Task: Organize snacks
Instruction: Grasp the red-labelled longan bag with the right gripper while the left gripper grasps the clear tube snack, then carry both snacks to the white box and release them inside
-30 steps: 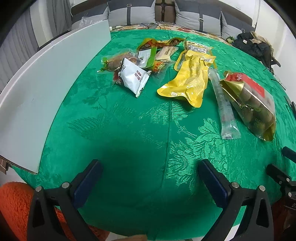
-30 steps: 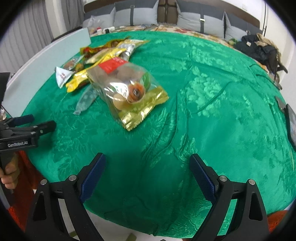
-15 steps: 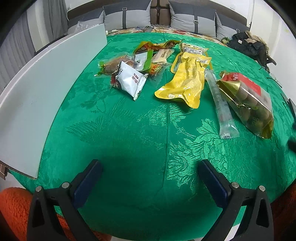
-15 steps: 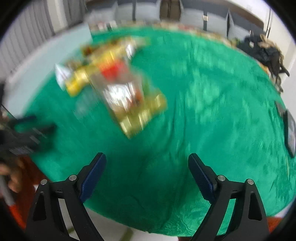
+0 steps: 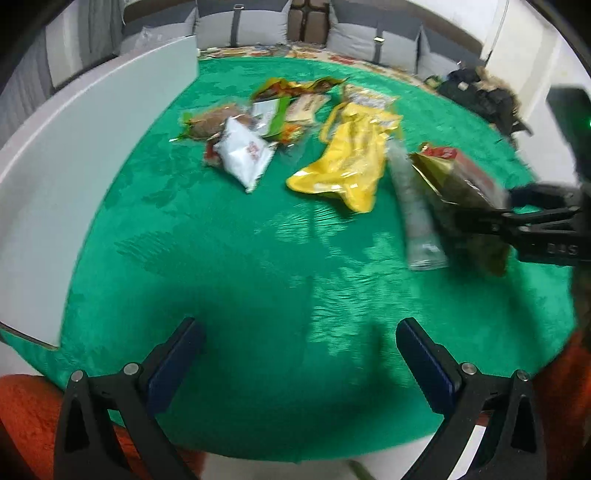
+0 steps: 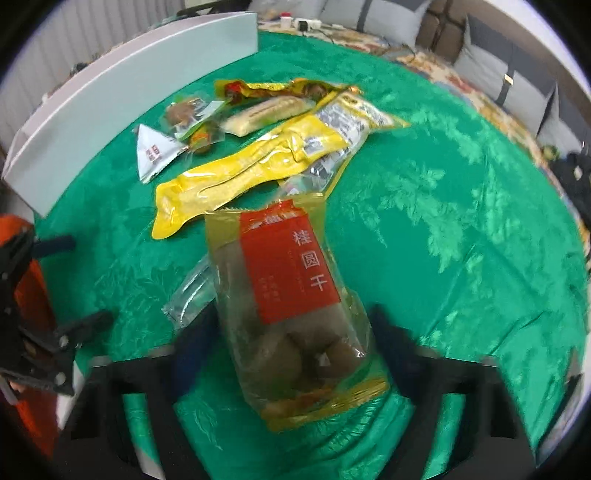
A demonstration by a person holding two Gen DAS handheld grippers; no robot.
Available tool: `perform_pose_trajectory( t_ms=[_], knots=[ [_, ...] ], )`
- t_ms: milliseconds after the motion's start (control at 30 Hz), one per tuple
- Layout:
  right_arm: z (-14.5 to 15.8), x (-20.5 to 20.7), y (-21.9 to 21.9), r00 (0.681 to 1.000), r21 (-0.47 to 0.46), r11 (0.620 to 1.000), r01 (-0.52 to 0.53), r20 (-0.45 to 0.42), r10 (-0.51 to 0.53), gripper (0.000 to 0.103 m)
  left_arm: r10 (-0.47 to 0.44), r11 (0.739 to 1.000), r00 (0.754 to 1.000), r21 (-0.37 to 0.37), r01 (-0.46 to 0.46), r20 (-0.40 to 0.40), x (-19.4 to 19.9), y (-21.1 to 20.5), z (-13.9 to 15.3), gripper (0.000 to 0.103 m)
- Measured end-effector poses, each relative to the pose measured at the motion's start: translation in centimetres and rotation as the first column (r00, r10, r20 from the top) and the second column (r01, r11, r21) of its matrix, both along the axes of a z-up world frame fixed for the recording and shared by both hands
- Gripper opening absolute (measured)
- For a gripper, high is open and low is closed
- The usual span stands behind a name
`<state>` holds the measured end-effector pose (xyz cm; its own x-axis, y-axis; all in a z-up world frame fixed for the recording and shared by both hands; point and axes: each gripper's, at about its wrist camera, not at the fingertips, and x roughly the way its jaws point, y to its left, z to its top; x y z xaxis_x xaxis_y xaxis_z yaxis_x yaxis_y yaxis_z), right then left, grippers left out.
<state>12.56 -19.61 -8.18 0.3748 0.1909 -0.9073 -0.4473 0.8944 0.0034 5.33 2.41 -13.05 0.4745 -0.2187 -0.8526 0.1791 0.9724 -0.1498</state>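
Note:
Several snack packets lie on a green tablecloth [image 5: 229,258]. A clear bag of brown dried fruit with a red label [image 6: 291,302] lies between the fingers of my right gripper [image 6: 291,343], which is open around it. In the left wrist view the same bag [image 5: 458,184] lies at the right, with the right gripper [image 5: 480,218] over it. A long yellow packet [image 5: 347,166] [image 6: 251,170], a clear tube packet [image 5: 417,214] and a white packet [image 5: 243,155] [image 6: 153,155] lie nearby. My left gripper [image 5: 295,354] is open and empty above the near cloth.
A white board [image 5: 74,147] [image 6: 122,92] runs along the table's left edge. Smaller brown and green packets [image 5: 266,114] lie at the far side of the pile. Grey cushions [image 5: 240,26] and a dark bag [image 5: 480,96] are beyond the table.
My right gripper has swung forward and left onto the red-label bag, which now lies between its fingers. My left gripper has barely moved.

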Motion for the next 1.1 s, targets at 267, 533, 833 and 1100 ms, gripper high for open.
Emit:
perform_pose_trajectory(
  t_ms=[267,533,833,1100],
  knots=[
    [3.1,-6.1,-9.5,0.906,0.341,0.88,0.331,0.148,-0.398,0.062,-0.139,0.99,0.99,0.003,0.139,0.031,0.8,-5.2,1.8,0.093],
    [2.7,-7.8,-13.1,0.868,0.485,0.795,0.364,0.132,-0.478,0.062,-0.152,0.975,0.986,0.154,0.16,-0.063,6.6,-13.2,0.7,0.056],
    [1.9,-7.9,-17.4,0.83,0.583,0.682,0.44,0.026,-0.558,0.062,-0.144,0.983,0.987,0.104,0.151,-0.073,6.5,-11.6,0.9,0.018],
    [0.9,-7.9,-17.8,0.813,0.633,0.608,0.479,-0.058,-0.579,0.062,-0.124,0.99,0.99,-0.068,0.12,-0.06,1.6,-6.1,2.3,0.018]
  ],
)
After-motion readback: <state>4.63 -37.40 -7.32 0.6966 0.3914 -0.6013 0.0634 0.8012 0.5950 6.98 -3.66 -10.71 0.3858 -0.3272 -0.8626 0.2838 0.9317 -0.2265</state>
